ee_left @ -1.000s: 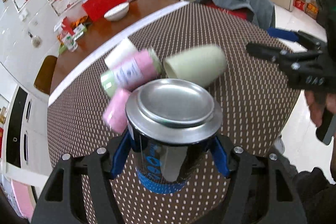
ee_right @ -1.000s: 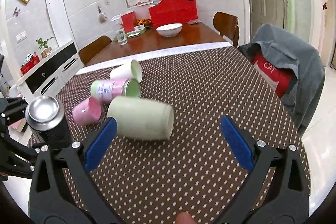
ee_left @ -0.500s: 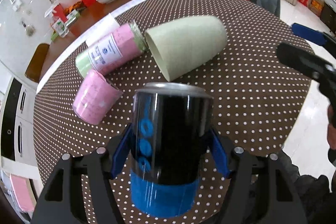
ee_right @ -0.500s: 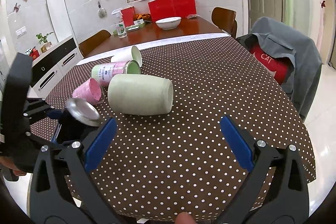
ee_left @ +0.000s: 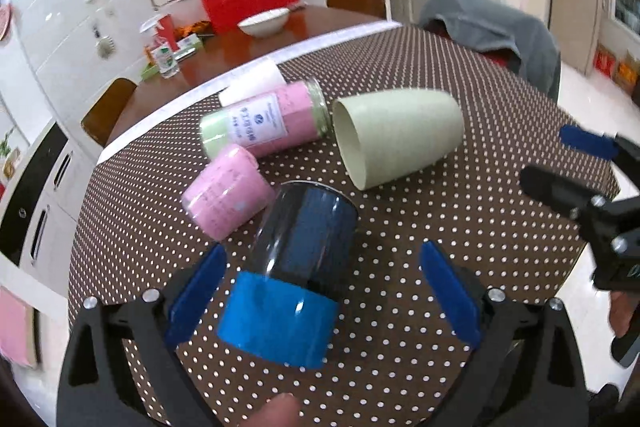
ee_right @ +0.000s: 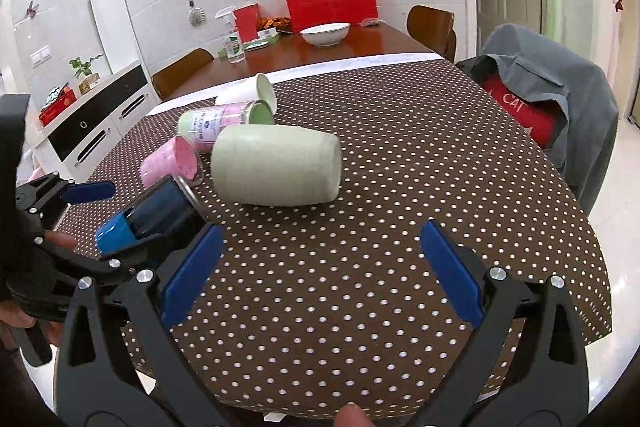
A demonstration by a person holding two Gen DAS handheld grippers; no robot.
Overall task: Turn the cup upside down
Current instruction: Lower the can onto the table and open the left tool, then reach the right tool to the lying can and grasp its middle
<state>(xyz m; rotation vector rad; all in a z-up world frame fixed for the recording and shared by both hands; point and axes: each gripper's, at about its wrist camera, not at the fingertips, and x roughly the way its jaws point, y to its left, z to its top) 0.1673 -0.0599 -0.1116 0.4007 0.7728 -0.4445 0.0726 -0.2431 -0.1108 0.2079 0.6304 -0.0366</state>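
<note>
- The left gripper (ee_left: 322, 289) has its jaws spread wide. The dark cup with the blue band (ee_left: 296, 259) sits in the gap between them, released rather than pinched. The left-hand pad (ee_left: 196, 287) is just beside the blue band and the other pad stands well apart from it.
- The cup's long axis runs straight out ahead of those jaws and tilts a little to the right. Its blue end is nearest the jaws, and its far end points away towards the pale green cup (ee_left: 396, 135) lying on its side beyond.
- From the right wrist view the cup leans over instead of standing square — its metal-rimmed end is turned towards the pink cup (ee_right: 170, 163). I cannot tell whether it rests flat on the table (ee_right: 400, 187).
- The right gripper (ee_right: 320, 267) is also open and holds nothing — the cup is off to its left, so the left hand is much the nearer.
- My guess is that the next move depends on closing across the cup's width and setting that axis upright.
</note>
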